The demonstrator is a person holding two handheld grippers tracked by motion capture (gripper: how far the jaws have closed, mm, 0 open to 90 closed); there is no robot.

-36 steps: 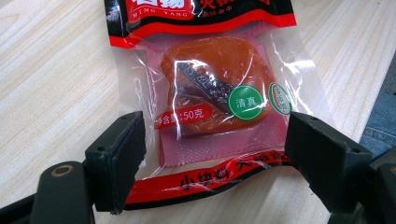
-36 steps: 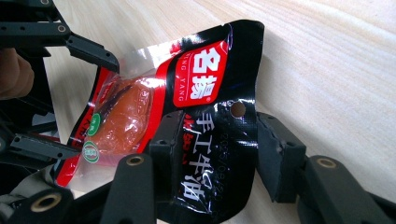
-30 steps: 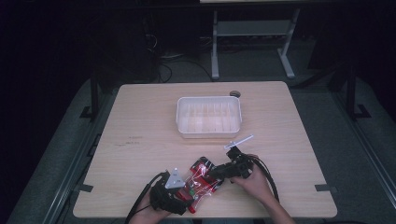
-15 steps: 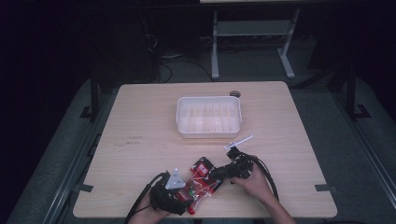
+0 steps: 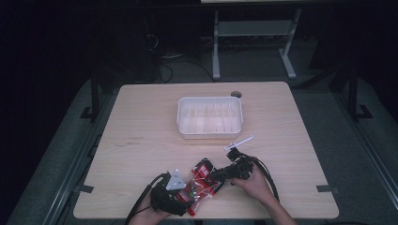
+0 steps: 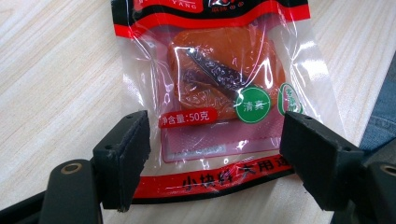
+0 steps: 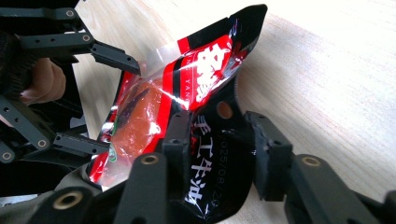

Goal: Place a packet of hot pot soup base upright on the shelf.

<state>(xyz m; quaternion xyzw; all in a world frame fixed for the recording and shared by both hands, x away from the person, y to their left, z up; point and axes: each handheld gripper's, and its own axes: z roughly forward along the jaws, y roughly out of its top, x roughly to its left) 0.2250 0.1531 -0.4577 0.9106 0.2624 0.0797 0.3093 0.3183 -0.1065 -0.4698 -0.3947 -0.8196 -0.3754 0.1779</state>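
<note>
The snack packet (image 5: 202,183) lies at the near table (image 5: 141,140) edge, between both grippers. The right gripper (image 7: 219,149) has just been closing its jaws around the packet's folded top end, though a firm clamp I cannot confirm. The left gripper (image 6: 215,158) stands open, its jaws astride the packet's bottom edge; the long axis runs away from it.

A dim lab: bare wooden worktop (image 5: 141,136) on grey carpet, cables (image 5: 178,70) and a metal stand (image 5: 253,33) behind the worktop.
</note>
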